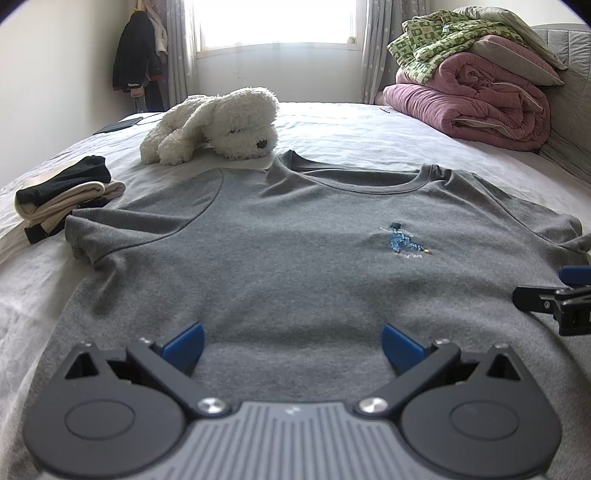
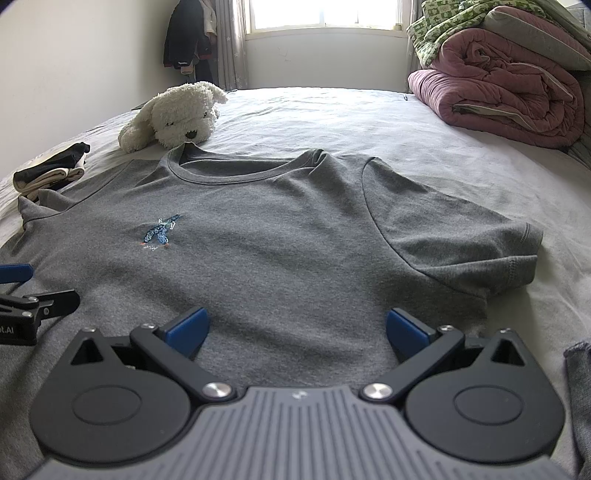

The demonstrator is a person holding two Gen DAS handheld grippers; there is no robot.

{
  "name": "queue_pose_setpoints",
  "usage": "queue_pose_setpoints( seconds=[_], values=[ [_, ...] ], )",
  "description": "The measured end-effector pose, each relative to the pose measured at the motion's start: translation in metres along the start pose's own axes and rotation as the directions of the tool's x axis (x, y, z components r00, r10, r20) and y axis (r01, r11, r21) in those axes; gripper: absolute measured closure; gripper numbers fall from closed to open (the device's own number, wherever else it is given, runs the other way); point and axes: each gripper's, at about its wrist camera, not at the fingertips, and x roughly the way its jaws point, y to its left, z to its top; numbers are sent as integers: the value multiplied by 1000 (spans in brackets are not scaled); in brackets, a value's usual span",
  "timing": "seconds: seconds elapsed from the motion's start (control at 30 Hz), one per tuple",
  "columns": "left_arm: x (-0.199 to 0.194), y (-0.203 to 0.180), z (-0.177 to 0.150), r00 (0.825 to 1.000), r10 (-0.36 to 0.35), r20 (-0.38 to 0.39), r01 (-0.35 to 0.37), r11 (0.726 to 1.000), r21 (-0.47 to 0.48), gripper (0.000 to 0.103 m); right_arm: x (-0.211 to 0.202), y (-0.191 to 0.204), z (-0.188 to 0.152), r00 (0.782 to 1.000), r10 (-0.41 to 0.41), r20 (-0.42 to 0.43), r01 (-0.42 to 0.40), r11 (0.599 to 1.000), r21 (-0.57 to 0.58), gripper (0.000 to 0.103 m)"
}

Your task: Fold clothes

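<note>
Home bedroom: bed (image 1: 369, 147), folded quilts (image 1: 476, 107), curtained window (image 1: 273, 26)

The only readable lettering is a cut-off white fragment, "ot.AI", on the black body of the left gripper (image 2: 14, 291), seen at nine o'clock in the right wrist view. The grey T-shirt (image 2: 277, 236) bears a small blue embroidered figure with tiny stitched marks below, too small to read.

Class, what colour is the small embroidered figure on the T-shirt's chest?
Blue, on the grey T-shirt; the small embroidered figure shows best in the left wrist view.
</note>
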Motion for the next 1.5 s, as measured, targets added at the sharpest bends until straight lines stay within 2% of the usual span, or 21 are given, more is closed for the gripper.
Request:
queue_pose_setpoints(
  seconds=[1.27, 1.4, 1.5],
  values=[
    [2, 3, 0, 1000, -12, 2, 12, 1000, -19, 0, 0, 3, 0, 1000, -7, 3, 7, 1000, 1, 0],
    [2, 1, 1, 1000, -5, 0, 5, 1000, -15, 0, 0, 6, 0, 1000, -28, -3, 28, 999, 19, 0],
    [-1, 3, 2, 1000, -20, -11, 20, 1000, -3, 0, -5, 11, 1, 998, -57, -28, 59, 995, 81, 0]
  ],
)
